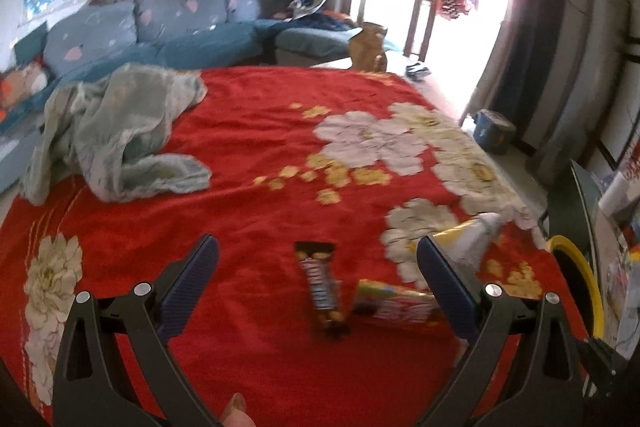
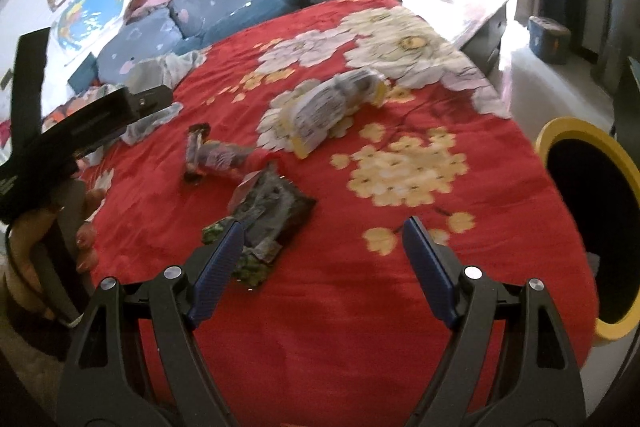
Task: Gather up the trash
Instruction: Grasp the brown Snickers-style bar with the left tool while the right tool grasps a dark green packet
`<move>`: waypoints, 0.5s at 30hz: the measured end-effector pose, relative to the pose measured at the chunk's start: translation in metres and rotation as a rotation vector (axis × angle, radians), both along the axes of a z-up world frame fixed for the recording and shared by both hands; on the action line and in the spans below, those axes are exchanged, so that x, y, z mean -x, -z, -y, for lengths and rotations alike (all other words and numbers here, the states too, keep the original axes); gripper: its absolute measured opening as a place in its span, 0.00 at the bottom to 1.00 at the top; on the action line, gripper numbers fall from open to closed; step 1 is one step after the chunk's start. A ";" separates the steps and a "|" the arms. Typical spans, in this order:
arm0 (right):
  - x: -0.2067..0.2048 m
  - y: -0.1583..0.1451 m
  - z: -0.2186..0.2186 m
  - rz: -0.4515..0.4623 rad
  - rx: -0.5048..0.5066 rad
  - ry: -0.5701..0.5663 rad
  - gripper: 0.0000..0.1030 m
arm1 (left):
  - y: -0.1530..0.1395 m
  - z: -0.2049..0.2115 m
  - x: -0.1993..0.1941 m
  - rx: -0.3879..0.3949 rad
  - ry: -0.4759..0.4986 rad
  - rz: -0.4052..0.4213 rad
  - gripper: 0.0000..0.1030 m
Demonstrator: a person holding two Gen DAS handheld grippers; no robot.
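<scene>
Above the red bedspread [image 1: 260, 131], left gripper [image 1: 318, 269] and right gripper [image 2: 322, 247], jaws wide, empty.

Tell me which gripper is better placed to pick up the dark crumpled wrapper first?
Probably right: the right gripper is open with the dark crumpled wrapper beside its finger. The left gripper faces the chocolate bar.

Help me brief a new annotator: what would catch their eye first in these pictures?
The red blanket with big pale flowers fills both views. Wrappers lie scattered on it: a dark candy bar between the open left gripper's fingers, a torn dark wrapper just ahead of the open right gripper, and a yellow-white bag farther back. A yellow-rimmed bin stands at the right edge.
</scene>
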State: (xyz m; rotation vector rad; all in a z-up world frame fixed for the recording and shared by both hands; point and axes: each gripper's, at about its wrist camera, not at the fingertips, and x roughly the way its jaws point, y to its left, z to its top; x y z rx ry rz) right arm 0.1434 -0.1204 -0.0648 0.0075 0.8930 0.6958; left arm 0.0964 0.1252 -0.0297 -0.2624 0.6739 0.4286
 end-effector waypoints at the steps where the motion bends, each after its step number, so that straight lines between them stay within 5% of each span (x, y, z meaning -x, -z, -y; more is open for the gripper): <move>1: 0.001 0.001 -0.003 -0.003 0.004 -0.006 0.71 | 0.003 -0.004 0.000 0.010 -0.007 -0.006 0.94; 7: 0.007 0.014 -0.019 -0.029 0.014 -0.038 0.71 | 0.025 -0.022 -0.002 0.112 -0.004 -0.019 0.91; 11: 0.009 0.021 -0.027 -0.041 0.011 -0.051 0.67 | 0.041 -0.026 -0.007 0.182 0.014 -0.042 0.72; 15: 0.010 0.024 -0.033 -0.040 0.009 -0.070 0.51 | 0.057 -0.027 -0.011 0.250 0.028 -0.060 0.56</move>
